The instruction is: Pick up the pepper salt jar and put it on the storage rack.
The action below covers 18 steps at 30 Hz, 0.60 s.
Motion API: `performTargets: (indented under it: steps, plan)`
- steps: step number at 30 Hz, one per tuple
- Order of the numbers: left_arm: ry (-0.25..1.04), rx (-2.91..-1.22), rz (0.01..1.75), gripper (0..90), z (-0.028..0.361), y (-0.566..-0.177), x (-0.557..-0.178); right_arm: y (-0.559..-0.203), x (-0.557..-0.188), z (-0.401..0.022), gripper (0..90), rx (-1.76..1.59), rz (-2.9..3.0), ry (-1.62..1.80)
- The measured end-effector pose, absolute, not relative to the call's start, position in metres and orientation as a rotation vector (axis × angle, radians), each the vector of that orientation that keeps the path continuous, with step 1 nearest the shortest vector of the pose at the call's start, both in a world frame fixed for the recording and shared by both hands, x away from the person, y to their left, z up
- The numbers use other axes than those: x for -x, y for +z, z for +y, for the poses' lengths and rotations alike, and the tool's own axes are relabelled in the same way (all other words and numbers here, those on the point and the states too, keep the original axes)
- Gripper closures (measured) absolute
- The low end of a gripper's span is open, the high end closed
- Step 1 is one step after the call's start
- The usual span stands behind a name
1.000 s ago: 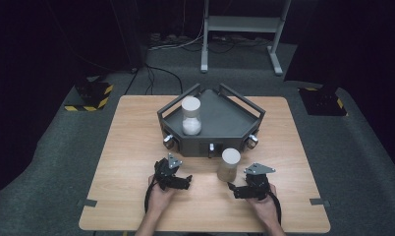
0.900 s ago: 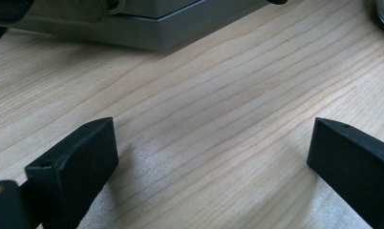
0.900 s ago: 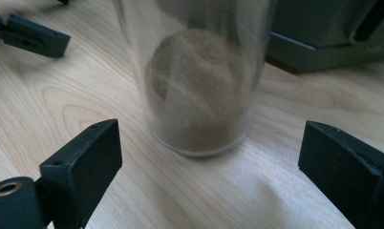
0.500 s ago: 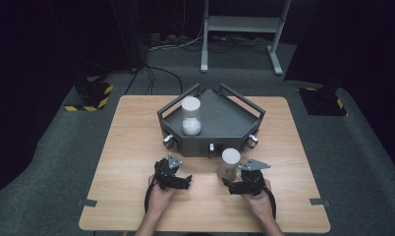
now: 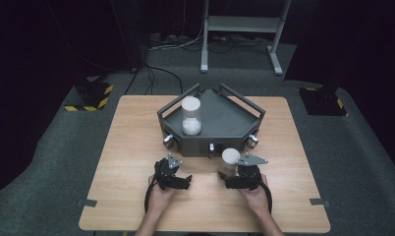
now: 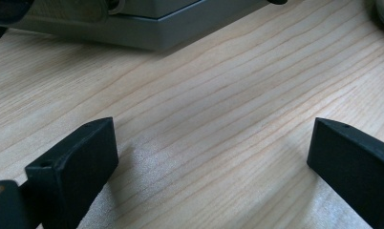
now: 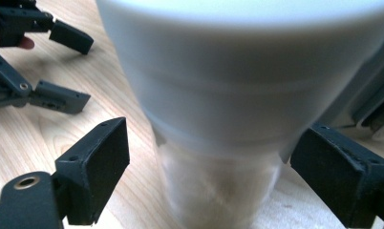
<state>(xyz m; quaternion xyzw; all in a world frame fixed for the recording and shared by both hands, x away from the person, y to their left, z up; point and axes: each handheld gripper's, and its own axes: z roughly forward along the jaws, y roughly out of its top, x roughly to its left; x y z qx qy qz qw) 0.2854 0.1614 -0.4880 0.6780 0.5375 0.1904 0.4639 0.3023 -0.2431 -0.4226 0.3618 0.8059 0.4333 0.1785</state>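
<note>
A clear jar with a white lid stands on the wooden table just in front of the grey tray. My right gripper reaches around its lower part. In the right gripper view the jar sits between the jaws of the right gripper. They have just been closing, and a gap still shows at the left pad. A second white-lidded jar stands in the tray. My left gripper rests open on the table, its jaws wide over bare wood.
The tray has raised rails and knobs on its front face, close behind both hands. In the right gripper view the left gripper lies a short way off, to the left of the jar. Dark floor surrounds the table.
My right gripper has edged left toward the jar on the table, and its jaws have narrowed around it. The left gripper and both jars have stayed put.
</note>
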Motion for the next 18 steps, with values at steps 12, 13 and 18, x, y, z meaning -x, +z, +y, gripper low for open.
performTargets:
  steps: [12, 13, 18]
  plan:
    - [0.467, -1.665, 1.32, 3.2, 0.1615, -0.4881, -0.2852, -0.4208, -0.3052, -0.2394, 19.0, -0.999, 2.242, 1.279]
    - [0.467, -1.666, 1.32, 3.2, 0.1615, -0.488, -0.2852, -0.4209, -0.3056, -0.2395, 19.6, -1.002, 2.24, 1.283]
    - [0.467, -1.666, 1.32, 3.2, 0.1616, -0.488, -0.2852, -0.4212, -0.307, -0.24, 21.9, -1.007, 2.229, 1.3]
